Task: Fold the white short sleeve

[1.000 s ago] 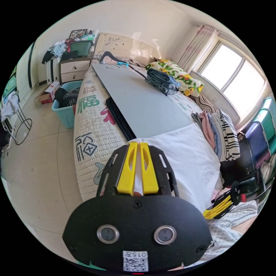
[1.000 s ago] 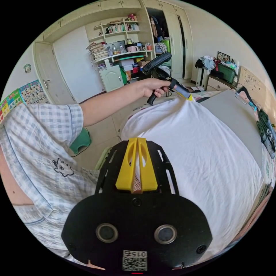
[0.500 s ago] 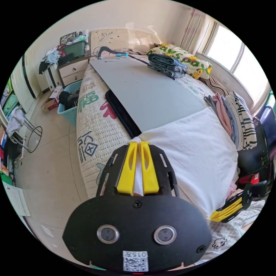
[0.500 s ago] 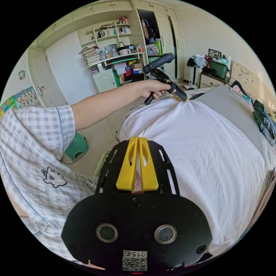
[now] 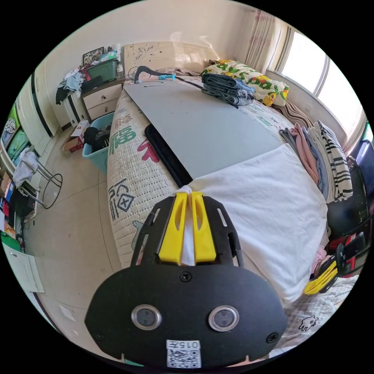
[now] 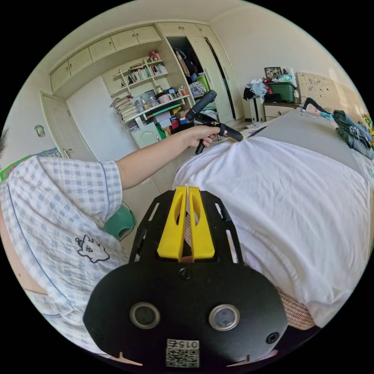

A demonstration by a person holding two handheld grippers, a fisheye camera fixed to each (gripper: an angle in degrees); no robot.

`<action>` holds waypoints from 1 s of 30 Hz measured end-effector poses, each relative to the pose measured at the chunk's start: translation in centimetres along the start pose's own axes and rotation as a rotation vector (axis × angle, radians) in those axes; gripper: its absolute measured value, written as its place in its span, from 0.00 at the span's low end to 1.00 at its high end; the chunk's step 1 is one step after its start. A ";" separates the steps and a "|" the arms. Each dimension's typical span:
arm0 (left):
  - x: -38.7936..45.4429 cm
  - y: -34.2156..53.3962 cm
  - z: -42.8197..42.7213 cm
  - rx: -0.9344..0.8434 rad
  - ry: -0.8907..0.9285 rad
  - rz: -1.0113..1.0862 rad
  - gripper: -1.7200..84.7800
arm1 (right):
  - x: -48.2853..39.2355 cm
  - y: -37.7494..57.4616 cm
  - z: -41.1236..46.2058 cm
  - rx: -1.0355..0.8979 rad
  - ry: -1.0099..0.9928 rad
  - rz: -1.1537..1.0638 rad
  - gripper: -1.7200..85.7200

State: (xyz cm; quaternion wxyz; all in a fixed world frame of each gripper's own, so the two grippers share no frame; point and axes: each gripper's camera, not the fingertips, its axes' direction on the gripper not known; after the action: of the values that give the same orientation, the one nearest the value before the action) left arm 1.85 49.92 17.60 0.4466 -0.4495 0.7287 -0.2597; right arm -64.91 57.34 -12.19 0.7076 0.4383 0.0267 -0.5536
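The room was a bedroom with a pale tiled floor (image 5: 66, 218), a wall of cream wardrobes and open shelves (image 6: 152, 93) crowded with books and jars, and a bright window (image 5: 323, 74) behind a pink curtain. The bed (image 5: 128, 171) carried a quilted cover printed with large green, red and dark Chinese characters, too distorted by the lens to make out with confidence. A flat grey board (image 5: 202, 128) lay on the bed as a worktop, with folded blue jeans (image 5: 226, 87) at its far end and a stack of folded clothes (image 5: 319, 156) beside it. The white short sleeve shirt (image 5: 265, 206) was spread over the near end of the board, stretched between the two grippers. The left gripper (image 5: 187, 194) had its yellow jaws nearly closed, pinching one corner of the shirt. The right gripper (image 6: 187, 191) had its jaws narrow too, clamped on the shirt's other near corner. A teal plastic bin (image 5: 97, 152) stood on the floor by the bed.
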 end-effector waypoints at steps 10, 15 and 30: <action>-0.7 0.7 -5.3 -0.086 0.114 0.041 0.12 | 4.6 4.1 -13.4 0.261 0.233 0.194 0.09; 4.6 -0.2 -9.3 0.093 0.164 0.176 0.12 | 7.8 6.7 -18.4 0.387 0.371 0.354 0.12; 32.5 -18.8 6.0 -0.042 0.255 0.518 0.18 | 13.5 8.3 -22.4 0.485 0.609 0.664 0.17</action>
State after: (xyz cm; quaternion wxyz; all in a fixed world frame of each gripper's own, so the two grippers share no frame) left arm 8.72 12.54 15.88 0.3936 -0.2212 0.8746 -0.1764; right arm -43.01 61.63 -28.13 0.6835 0.7160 -0.0382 -0.1366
